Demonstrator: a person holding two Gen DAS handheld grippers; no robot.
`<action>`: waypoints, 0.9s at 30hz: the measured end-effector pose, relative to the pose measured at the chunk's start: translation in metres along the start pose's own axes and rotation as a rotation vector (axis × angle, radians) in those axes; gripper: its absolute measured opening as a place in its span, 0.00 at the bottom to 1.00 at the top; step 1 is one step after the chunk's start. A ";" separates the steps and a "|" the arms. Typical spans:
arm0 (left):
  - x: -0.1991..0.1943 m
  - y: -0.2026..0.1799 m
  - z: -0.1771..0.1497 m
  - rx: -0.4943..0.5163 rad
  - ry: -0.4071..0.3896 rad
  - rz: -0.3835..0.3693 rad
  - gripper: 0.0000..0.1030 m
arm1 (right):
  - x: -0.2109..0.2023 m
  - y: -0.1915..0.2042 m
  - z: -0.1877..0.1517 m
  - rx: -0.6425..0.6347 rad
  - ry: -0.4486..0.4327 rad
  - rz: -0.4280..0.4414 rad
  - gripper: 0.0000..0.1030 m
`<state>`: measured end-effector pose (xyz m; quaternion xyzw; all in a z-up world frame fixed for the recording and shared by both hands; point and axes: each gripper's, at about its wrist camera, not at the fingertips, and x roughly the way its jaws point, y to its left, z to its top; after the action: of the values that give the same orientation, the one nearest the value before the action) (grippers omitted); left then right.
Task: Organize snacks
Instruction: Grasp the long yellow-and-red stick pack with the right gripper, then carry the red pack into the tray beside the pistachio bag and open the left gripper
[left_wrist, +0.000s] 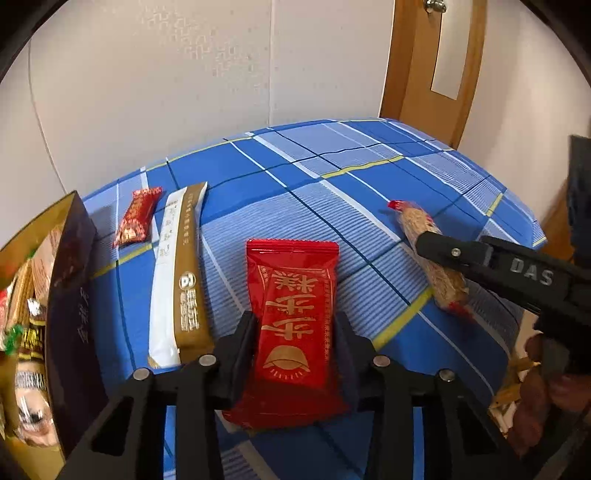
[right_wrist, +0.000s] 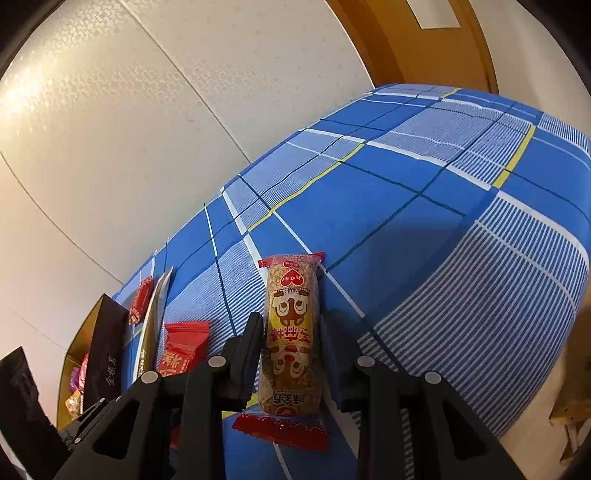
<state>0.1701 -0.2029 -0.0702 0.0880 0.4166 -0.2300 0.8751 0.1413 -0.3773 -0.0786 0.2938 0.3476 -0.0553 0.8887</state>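
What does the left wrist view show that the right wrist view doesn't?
Only the left wrist view shows the right claw from outside, astride the grain bar, plus the left claw around the red packet. Only the right wrist view shows the bar's cartoon label between its fingers. Both show the dark box, white-gold stick, small red packet and blue plaid cloth.
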 end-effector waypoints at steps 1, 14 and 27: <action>-0.003 0.002 -0.001 -0.021 0.002 -0.017 0.40 | 0.000 0.000 0.000 -0.004 -0.001 -0.002 0.31; -0.065 0.011 -0.007 -0.065 -0.079 -0.087 0.40 | -0.004 0.007 -0.006 -0.042 -0.034 -0.042 0.30; -0.122 0.079 -0.006 -0.190 -0.109 -0.078 0.40 | -0.014 0.015 -0.014 -0.055 -0.079 -0.018 0.30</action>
<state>0.1364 -0.0916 0.0170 -0.0242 0.3915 -0.2276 0.8913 0.1272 -0.3580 -0.0705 0.2636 0.3164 -0.0652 0.9089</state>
